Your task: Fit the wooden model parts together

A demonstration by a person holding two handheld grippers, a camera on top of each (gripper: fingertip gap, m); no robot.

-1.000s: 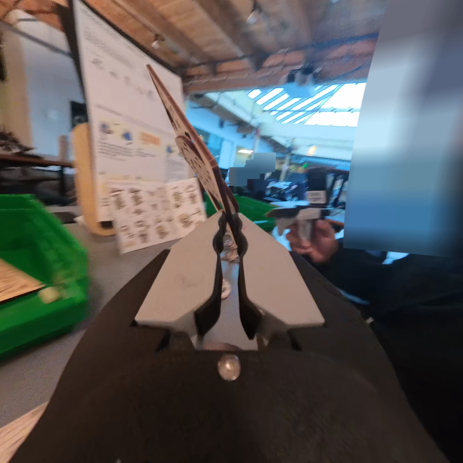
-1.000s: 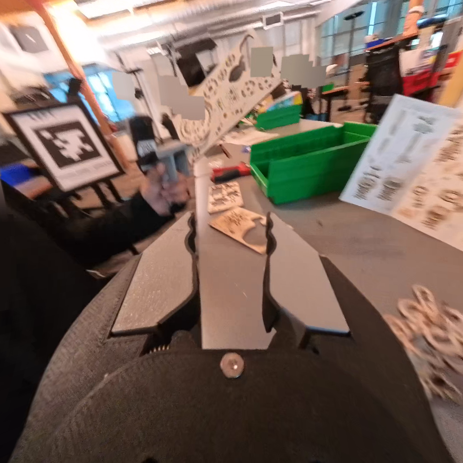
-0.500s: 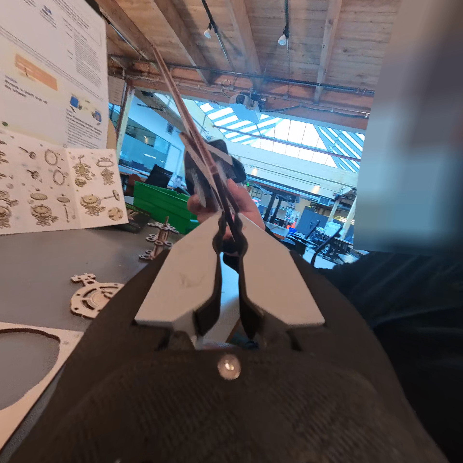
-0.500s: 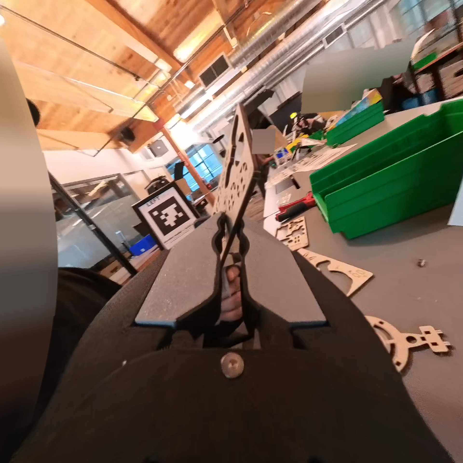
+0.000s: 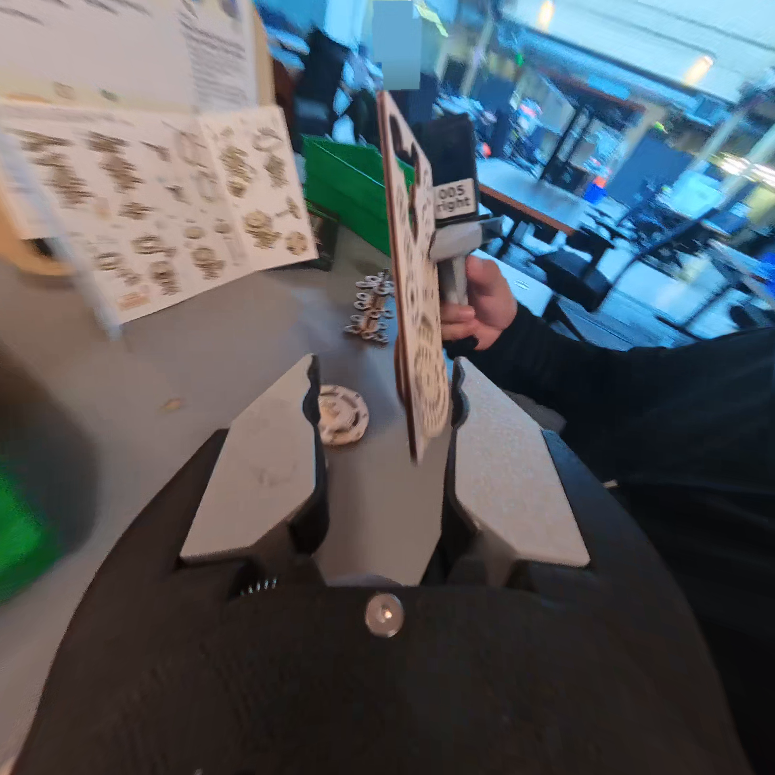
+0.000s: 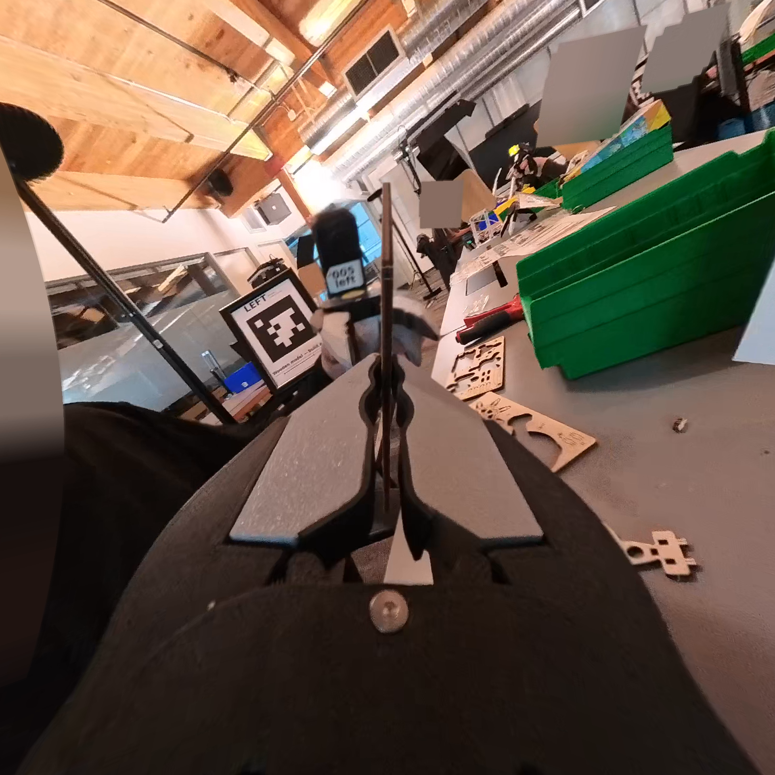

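**Wooden sheet in right gripper, left gripper spread**

Right gripper (image 6: 385, 373): fingers pinching the wooden sheet (image 6: 386, 268) edge-on, sheet upright and running up between the tips. In the left wrist view the same wooden sheet (image 5: 413, 268) shows as a laser-cut panel with gear-shaped cutouts, with the right gripper (image 5: 455, 218) and the hand (image 5: 482, 302) holding it behind the sheet.

Left gripper (image 5: 383, 369): fingers spread wide, nothing clamped. Sheet's lower end sits in the gap, close to the right-side finger (image 5: 503, 469); contact unclear due to blur.

On the grey table (image 5: 235, 335):
- round wooden gear part (image 5: 341, 419), seen between the left fingers
- small assembled wooden piece (image 5: 371, 310) farther off
- instruction sheet (image 5: 167, 209) standing behind
- offcut wooden frames (image 6: 528, 423), cross-shaped part (image 6: 658, 557)
- green bin (image 6: 646, 293), red-handled tool (image 6: 490, 321)
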